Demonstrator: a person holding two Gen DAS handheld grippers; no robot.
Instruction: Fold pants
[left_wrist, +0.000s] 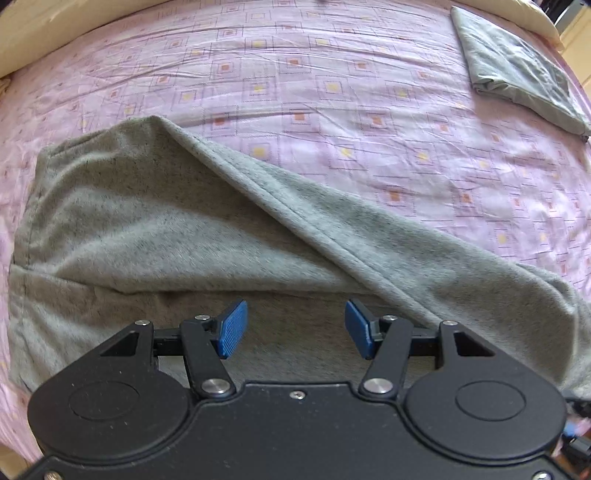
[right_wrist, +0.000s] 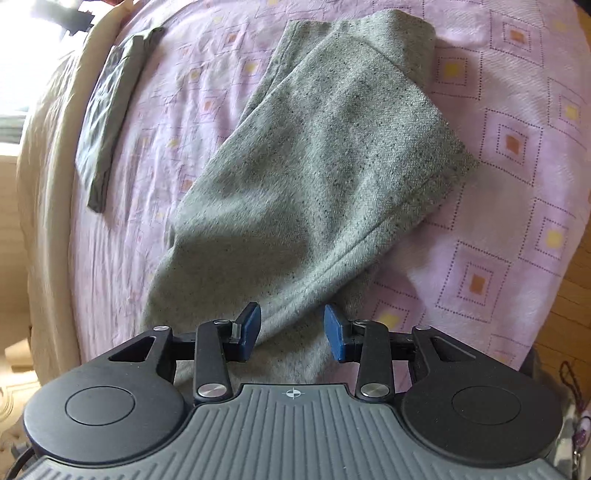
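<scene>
Grey fleece pants (left_wrist: 166, 206) lie on a pink patterned bedsheet (left_wrist: 332, 92), with one layer folded diagonally over the other and a stitched edge running from upper left to lower right. My left gripper (left_wrist: 295, 314) hovers over the near part of the pants, its blue pads (left_wrist: 232, 328) wide apart and nothing pinched. In the right wrist view the pants (right_wrist: 314, 166) stretch away as a folded band. My right gripper (right_wrist: 291, 321) stands open above their near end, and the cloth lies below the pads (right_wrist: 336, 332), not pressed by them.
A second, darker grey folded garment (left_wrist: 517, 66) (right_wrist: 107, 103) lies apart at the far side of the bed. A beige bed border (right_wrist: 48, 184) rims the sheet (right_wrist: 517, 147). Wooden floor (right_wrist: 576, 280) shows past the bed's right edge.
</scene>
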